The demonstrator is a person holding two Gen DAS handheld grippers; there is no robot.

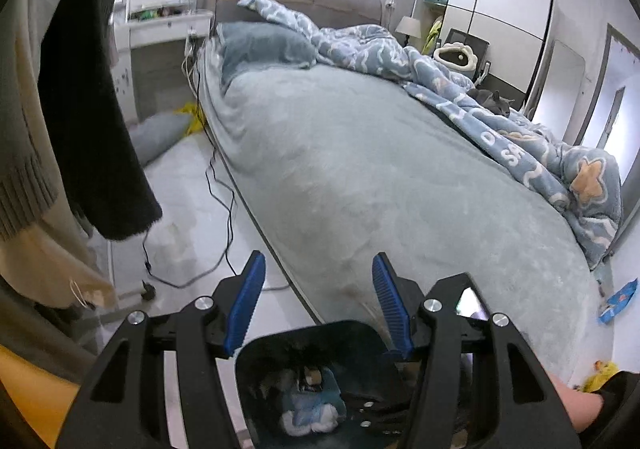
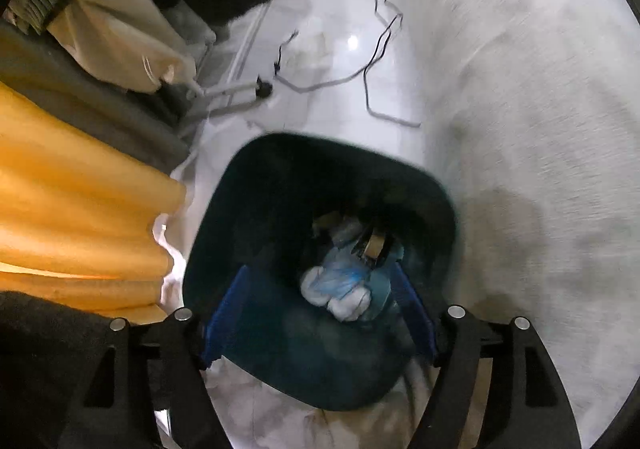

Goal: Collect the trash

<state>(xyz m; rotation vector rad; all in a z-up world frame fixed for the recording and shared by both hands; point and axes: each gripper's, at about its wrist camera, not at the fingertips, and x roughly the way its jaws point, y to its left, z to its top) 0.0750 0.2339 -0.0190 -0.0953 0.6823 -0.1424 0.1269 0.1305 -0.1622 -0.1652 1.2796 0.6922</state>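
A dark bin (image 2: 256,177) stands on the floor beside the bed; it also shows low in the left wrist view (image 1: 280,341). Inside lie crumpled blue-and-white trash (image 2: 340,285) and a brown piece (image 2: 374,245); the trash also shows in the left wrist view (image 1: 312,405). My right gripper (image 2: 320,281) is open right above the bin mouth, holding nothing. My left gripper (image 1: 318,269) is open and empty, above the bin and aimed at the bed. A blue wrapper (image 1: 620,301) lies on the floor at the bed's far right. A yellow item (image 1: 604,371) lies near it.
The grey bed (image 1: 380,177) has a blue patterned duvet (image 1: 500,117) with a grey cat (image 1: 494,103) on it. Black cables (image 2: 376,61) trail across the white floor. Hanging clothes (image 1: 92,109) and orange fabric (image 2: 72,217) crowd the left. A pillow (image 1: 160,133) lies on the floor.
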